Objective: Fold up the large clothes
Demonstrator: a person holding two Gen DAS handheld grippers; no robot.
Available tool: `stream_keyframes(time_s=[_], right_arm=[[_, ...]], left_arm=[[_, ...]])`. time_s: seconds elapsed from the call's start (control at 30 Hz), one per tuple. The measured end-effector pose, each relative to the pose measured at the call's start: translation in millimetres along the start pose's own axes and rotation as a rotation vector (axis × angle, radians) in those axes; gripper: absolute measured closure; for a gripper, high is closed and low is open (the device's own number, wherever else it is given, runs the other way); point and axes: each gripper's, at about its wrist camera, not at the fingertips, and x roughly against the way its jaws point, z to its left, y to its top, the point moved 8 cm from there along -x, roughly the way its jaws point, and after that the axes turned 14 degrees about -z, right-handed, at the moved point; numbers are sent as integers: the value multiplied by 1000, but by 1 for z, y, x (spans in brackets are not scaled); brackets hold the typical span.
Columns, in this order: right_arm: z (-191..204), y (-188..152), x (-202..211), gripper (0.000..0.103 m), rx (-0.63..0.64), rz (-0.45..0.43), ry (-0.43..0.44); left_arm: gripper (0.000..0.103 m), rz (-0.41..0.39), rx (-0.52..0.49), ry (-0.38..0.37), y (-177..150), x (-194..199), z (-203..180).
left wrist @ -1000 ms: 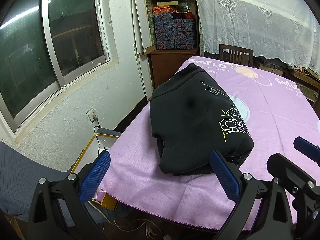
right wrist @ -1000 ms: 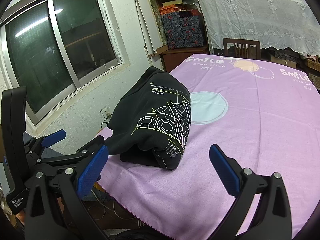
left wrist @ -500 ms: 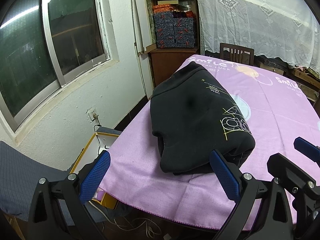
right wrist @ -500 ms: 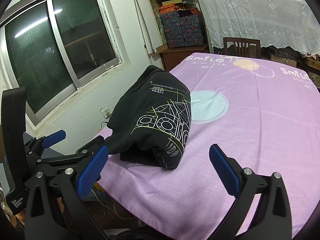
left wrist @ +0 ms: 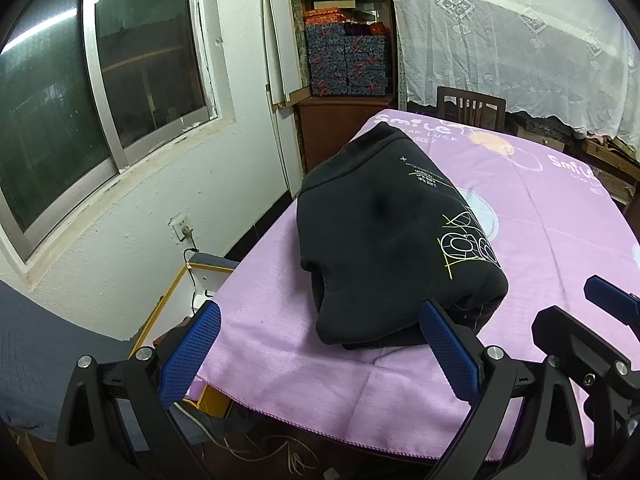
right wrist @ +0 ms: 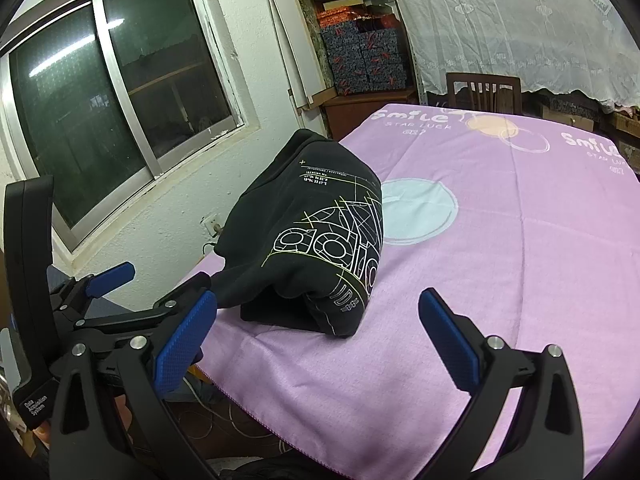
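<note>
Home dining rm: tablecloth [right wrist: 520, 240], lace curtain [right wrist: 520, 28], wooden chair [right wrist: 482, 92].

Small white print on black garment [right wrist: 314, 176] too fine to read, its underside folds hidden, wooden chair [left wrist: 470, 110] lower half behind bench [left wrist: 540, 240], bench cut off at frame right.

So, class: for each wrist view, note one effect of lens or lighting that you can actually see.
Left wrist view: the fisheye bends the window frame into a curve, and the corners go black. Right wrist view: a ceiling light glares as a streak in the dark window glass; the black sweatshirt shows little fold detail.
</note>
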Motion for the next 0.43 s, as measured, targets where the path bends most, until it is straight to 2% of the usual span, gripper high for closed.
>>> stream_keyframes(time_s=[0.43], right_arm=[[0, 1, 0, 5, -5, -8, -4]], left_arm=[[3, -40, -33, 24, 6, 4, -3]])
